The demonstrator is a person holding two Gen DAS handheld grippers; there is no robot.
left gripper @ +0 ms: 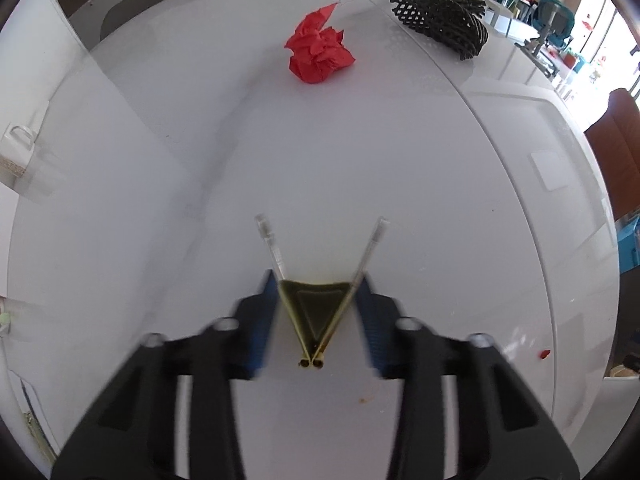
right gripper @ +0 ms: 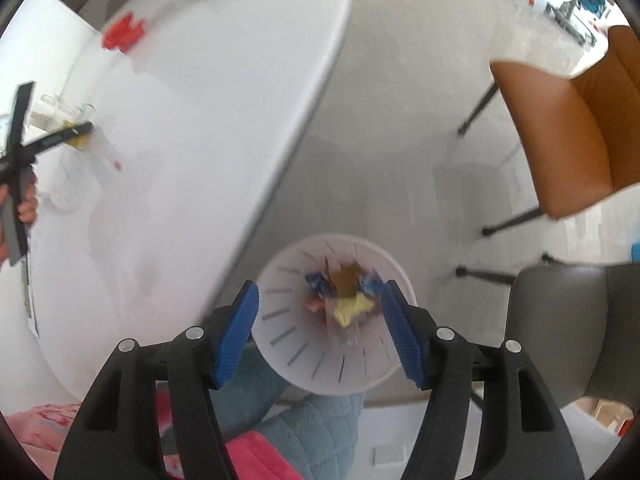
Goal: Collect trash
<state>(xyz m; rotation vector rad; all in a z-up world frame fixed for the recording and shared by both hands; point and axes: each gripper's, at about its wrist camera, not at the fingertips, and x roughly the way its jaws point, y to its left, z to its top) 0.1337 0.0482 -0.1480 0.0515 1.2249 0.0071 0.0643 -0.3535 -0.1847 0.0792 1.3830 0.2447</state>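
Observation:
My left gripper (left gripper: 317, 282) points down at the white table (left gripper: 200, 160). Its blue pads touch both sides of a V-shaped clear plastic piece with olive-green inside (left gripper: 312, 312), so it is shut on it. Farther off lie a crumpled red paper (left gripper: 320, 56) and a black foam net (left gripper: 444, 20). A small red scrap (left gripper: 544, 354) sits at the right. My right gripper (right gripper: 320, 320) hangs open over a white bin (right gripper: 288, 344) on the floor. The bin holds blue, yellow and brown wrappers (right gripper: 348, 292). Nothing is pressed between the right pads.
The table's curved edge (right gripper: 304, 128) runs just left of the bin. An orange chair (right gripper: 580, 128) and a grey chair (right gripper: 560, 320) stand to the right on the floor. A person's leg in light blue quilted cloth (right gripper: 312, 420) is below the bin.

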